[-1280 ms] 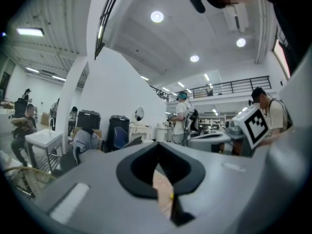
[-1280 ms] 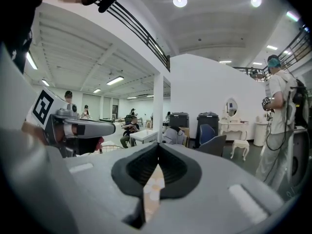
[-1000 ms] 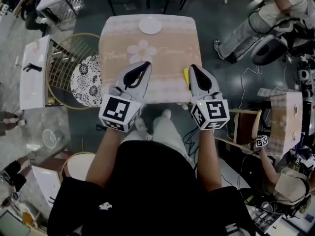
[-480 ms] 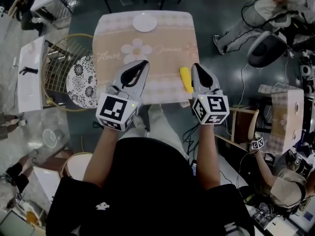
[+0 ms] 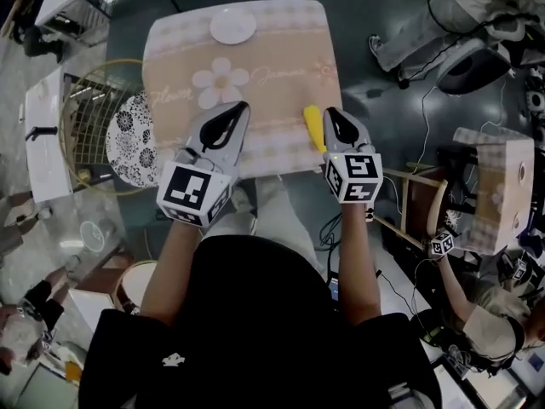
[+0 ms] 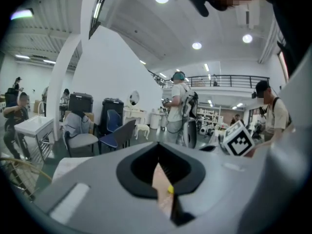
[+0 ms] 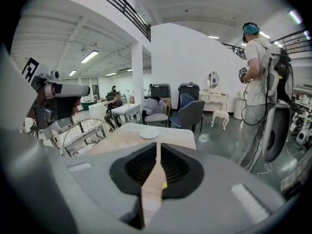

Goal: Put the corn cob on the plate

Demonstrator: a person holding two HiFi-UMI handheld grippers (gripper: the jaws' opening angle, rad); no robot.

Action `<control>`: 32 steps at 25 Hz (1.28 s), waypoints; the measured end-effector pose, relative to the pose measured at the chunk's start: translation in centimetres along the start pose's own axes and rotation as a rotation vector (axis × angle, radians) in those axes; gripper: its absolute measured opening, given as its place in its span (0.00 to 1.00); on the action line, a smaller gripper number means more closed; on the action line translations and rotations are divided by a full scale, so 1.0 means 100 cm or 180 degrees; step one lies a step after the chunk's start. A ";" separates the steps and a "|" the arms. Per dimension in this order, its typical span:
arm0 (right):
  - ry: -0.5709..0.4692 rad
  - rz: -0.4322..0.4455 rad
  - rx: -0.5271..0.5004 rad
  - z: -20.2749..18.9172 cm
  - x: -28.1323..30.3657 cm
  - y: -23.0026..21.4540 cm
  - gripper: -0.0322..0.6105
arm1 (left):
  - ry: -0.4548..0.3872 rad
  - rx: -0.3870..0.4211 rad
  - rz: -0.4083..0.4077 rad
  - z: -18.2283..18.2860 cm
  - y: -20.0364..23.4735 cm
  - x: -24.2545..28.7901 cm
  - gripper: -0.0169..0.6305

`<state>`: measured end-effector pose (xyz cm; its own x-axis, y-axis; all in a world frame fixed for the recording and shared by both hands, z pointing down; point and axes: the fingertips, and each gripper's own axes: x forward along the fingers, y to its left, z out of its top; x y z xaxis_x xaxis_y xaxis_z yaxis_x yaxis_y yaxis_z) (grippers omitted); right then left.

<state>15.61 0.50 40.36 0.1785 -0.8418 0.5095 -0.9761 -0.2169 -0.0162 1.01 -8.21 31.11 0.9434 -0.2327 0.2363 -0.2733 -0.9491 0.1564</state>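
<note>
A yellow corn cob (image 5: 313, 127) lies near the front right edge of the beige flowered tablecloth (image 5: 255, 66). A small white plate (image 5: 232, 26) sits at the table's far edge and also shows in the right gripper view as the plate (image 7: 148, 134). My right gripper (image 5: 330, 114) hovers just right of the cob; its jaws are only a slit apart and starting to open, with nothing between them. My left gripper (image 5: 240, 108) is over the table's front middle, shut and empty. A yellow speck of corn (image 7: 165, 185) shows through the slit.
A round wire rack (image 5: 89, 113) and a black-and-white patterned stool (image 5: 128, 139) stand left of the table, beside a white cabinet (image 5: 43, 130). A wooden chair (image 5: 423, 211) is at the right. The person's legs (image 5: 277, 203) are at the near edge. Other people sit around.
Both grippers have come down and forward over the table's front edge. The right one now has its tip beside the corn cob. The table sits higher in the head view.
</note>
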 end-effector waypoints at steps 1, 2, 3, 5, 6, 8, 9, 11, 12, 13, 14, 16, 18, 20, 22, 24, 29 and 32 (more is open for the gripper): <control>0.0060 0.0002 0.0035 -0.009 0.004 -0.004 0.11 | 0.0041 0.0011 -0.0017 -0.004 -0.002 0.005 0.03; 0.0108 0.0016 0.0070 -0.018 0.007 -0.009 0.14 | 0.0073 0.0022 -0.0032 -0.008 -0.005 0.011 0.03; 0.0153 0.0035 0.0095 -0.027 0.011 -0.012 0.16 | 0.0099 0.0042 -0.0044 -0.012 -0.008 0.016 0.03; 0.0258 0.0068 0.0113 -0.046 0.017 -0.016 0.18 | 0.0144 0.0088 -0.0058 -0.022 -0.012 0.022 0.03; 0.0315 0.0082 0.0118 -0.055 0.021 -0.018 0.20 | 0.0173 0.0093 -0.0062 -0.026 -0.012 0.024 0.03; 0.0418 0.0113 0.0146 -0.071 0.031 -0.021 0.22 | 0.0237 0.0096 -0.0067 -0.035 -0.010 0.030 0.03; 0.0465 0.0131 0.0162 -0.078 0.036 -0.022 0.24 | 0.0273 0.0096 -0.0064 -0.039 -0.009 0.032 0.03; 0.0570 0.0169 0.0177 -0.092 0.045 -0.025 0.26 | 0.0360 0.0046 -0.0041 -0.044 -0.008 0.035 0.03; 0.0630 0.0187 0.0183 -0.100 0.048 -0.026 0.28 | 0.0401 0.0013 -0.0031 -0.048 -0.008 0.036 0.03; 0.0691 0.0202 0.0189 -0.108 0.052 -0.027 0.29 | 0.0426 0.0005 -0.0029 -0.052 -0.007 0.037 0.03; 0.0753 0.0211 0.0189 -0.117 0.056 -0.028 0.31 | 0.0446 0.0012 -0.0033 -0.056 -0.006 0.038 0.03; 0.0877 0.0222 0.0172 -0.135 0.064 -0.029 0.33 | 0.0502 0.0034 -0.0031 -0.065 -0.004 0.039 0.03; 0.0996 0.0251 0.0177 -0.152 0.071 -0.028 0.36 | 0.0572 0.0023 -0.0029 -0.072 -0.003 0.040 0.03; 0.1103 0.0271 0.0172 -0.167 0.077 -0.028 0.37 | 0.0595 0.0018 -0.0026 -0.076 -0.002 0.043 0.03; 0.1201 0.0244 0.0136 -0.181 0.083 -0.031 0.37 | 0.0623 0.0018 -0.0026 -0.080 -0.001 0.045 0.03; 0.1296 0.0218 0.0118 -0.193 0.088 -0.034 0.41 | 0.0657 0.0027 -0.0032 -0.084 0.001 0.048 0.03; 0.1463 0.0215 0.0081 -0.218 0.098 -0.036 0.44 | 0.0783 0.0054 -0.0025 -0.094 0.007 0.051 0.03; 0.1514 0.0199 0.0080 -0.227 0.103 -0.038 0.45 | 0.0832 0.0063 -0.0037 -0.099 0.009 0.053 0.03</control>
<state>18.33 3.86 65.20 0.0374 -0.5353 0.8438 -0.9787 -0.1900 -0.0772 3.85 -8.23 42.02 0.8651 -0.1614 0.4749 -0.2566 -0.9560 0.1425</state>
